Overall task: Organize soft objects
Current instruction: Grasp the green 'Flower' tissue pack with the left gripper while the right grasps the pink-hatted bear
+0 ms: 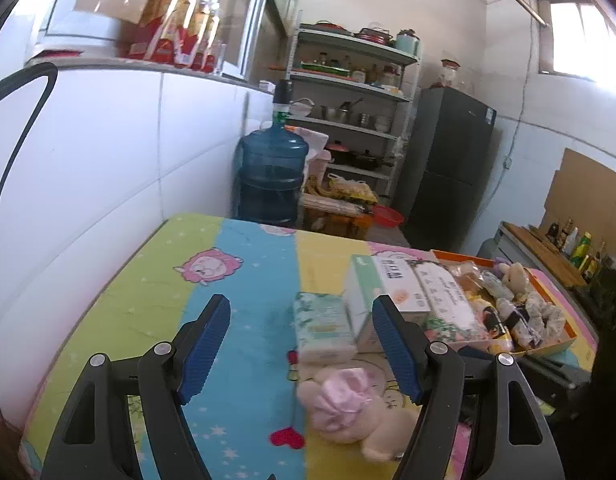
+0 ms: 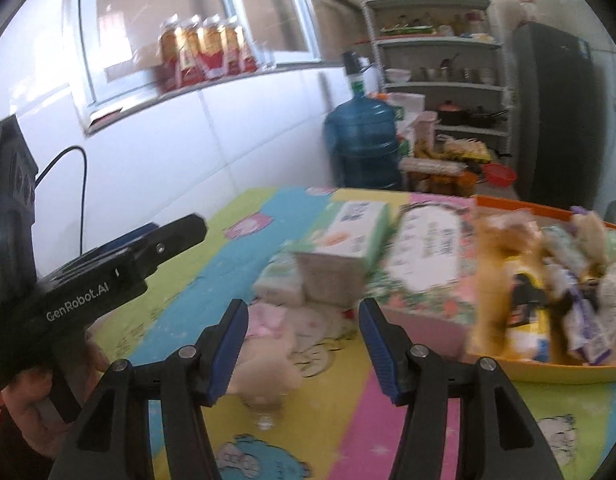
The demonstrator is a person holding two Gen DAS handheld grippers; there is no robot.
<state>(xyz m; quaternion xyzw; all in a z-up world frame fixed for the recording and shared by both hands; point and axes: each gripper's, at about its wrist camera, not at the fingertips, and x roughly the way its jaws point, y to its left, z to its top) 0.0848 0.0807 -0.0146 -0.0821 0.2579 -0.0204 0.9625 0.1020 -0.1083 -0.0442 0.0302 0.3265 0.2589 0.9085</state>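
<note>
Kitchen: cartoon-print tablecloth [image 1: 236,320], blue water jug [image 1: 272,176]

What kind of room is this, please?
Most likely a home kitchen or pantry used for storage. A metal shelf holds pots and bowls, a dark fridge stands beside it, and a large blue water jug sits on the floor by the tiled wall.

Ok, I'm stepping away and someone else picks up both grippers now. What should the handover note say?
Left gripper: open, empty, jaws wide above the pink plush toy.
Right gripper: open, empty, facing the same toy.
Orange tray on the right already holds several soft toys and packets.
Tissue packs sit on the cloth beside the tray.
Done: tray partly filled. Left: the plush toy, not yet gripped; possibly the tissue packs.
</note>
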